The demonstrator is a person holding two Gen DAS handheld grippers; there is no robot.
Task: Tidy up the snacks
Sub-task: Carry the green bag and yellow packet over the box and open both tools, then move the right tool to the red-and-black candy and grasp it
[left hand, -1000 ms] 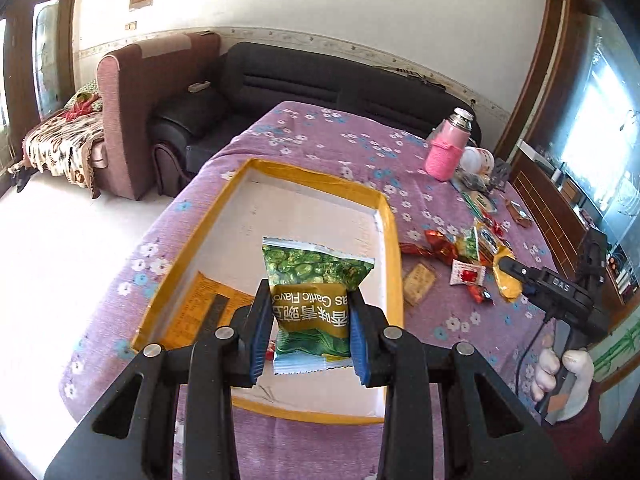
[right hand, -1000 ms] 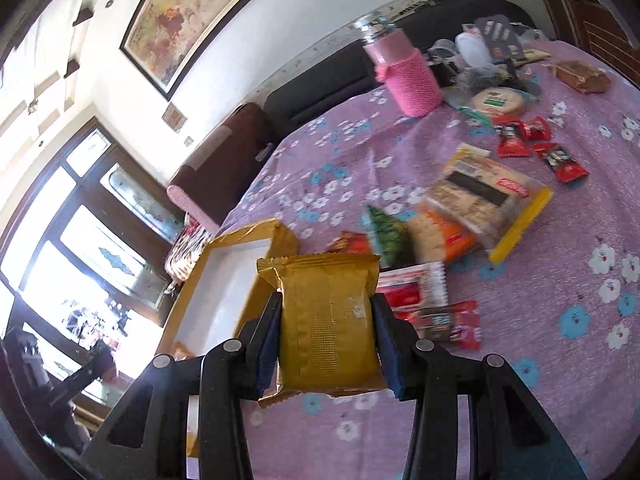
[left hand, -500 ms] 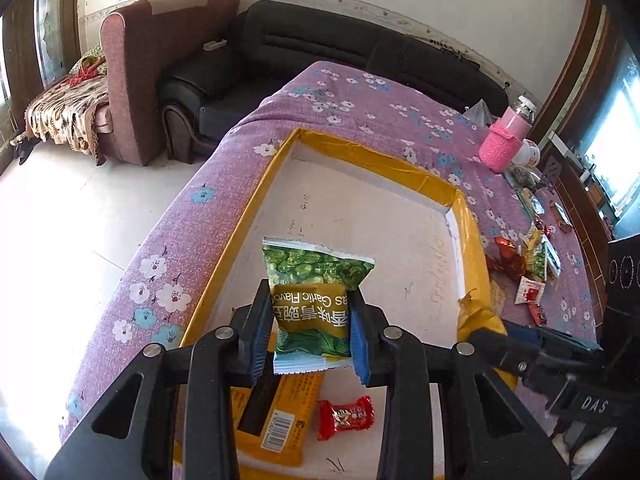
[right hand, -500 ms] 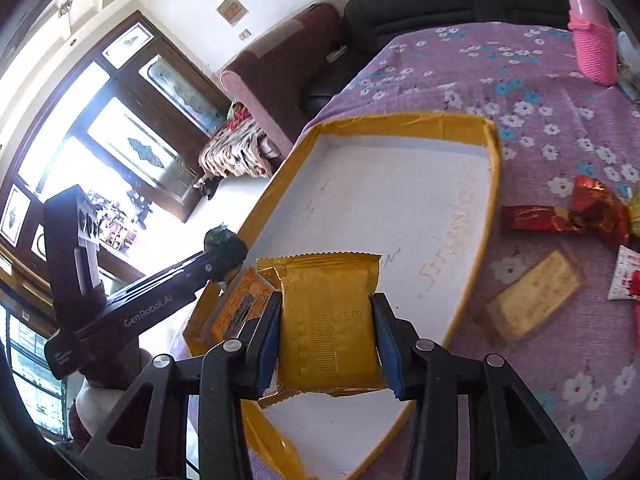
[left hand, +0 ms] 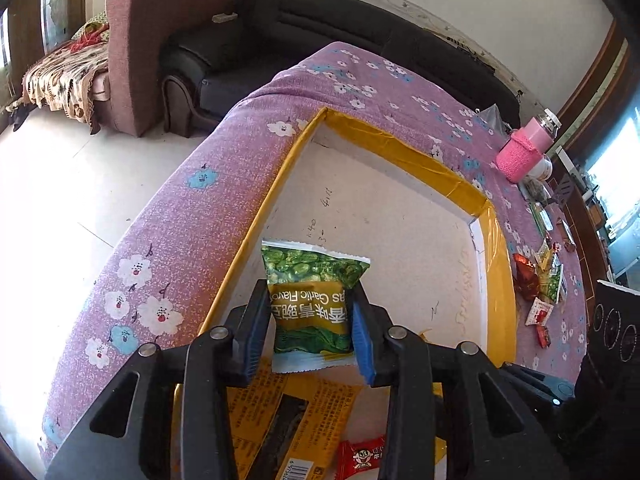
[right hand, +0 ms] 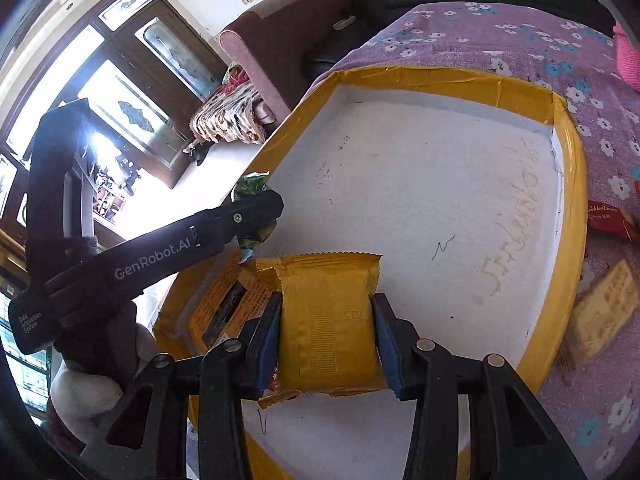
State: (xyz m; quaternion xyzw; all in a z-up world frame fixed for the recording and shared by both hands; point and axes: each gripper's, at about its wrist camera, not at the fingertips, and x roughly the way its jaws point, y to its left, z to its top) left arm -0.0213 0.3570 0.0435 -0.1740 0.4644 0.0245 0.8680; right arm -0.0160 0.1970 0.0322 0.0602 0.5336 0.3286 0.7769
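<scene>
While both grippers hang over the tray, each has a snack pinched. Left gripper [left hand: 312,322]: jaws closed down to the width of the green pea packet [left hand: 314,304], blue pads pressing its two sides, packet upright between the fingers with its crimped top edge sticking out past the fingertips. Below and slightly left of that gripper, an orange wrapper [left hand: 280,424] lies flat on the tray floor; just right of it, under the right finger, a small red candy [left hand: 360,458]. Yellow-rimmed tray [left hand: 400,148] stretches ahead of the gripper, white floor mostly bare with some scribbles. Ahead and far right, off the tray on the purple floral cloth [left hand: 168,248], a loose cluster of snacks [left hand: 540,284], and further out a pink bottle [left hand: 524,152]. Right gripper [right hand: 327,340]: jaws closed to the width of the gold packet [right hand: 328,320], pads on both sides, packet held over the near part of the tray floor; cannot tell if it touches the floor. From the right wrist view the left gripper [right hand: 256,216] comes in from the left, slightly ahead, green packet corner visible past its finger. Orange wrapper [right hand: 224,304] sits just left of the gold packet. Right of the right gripper, outside the tray rim, a tan biscuit pack [right hand: 604,312] lies on the cloth, red-and-gold wrapper [right hand: 612,220] beyond it.
</scene>
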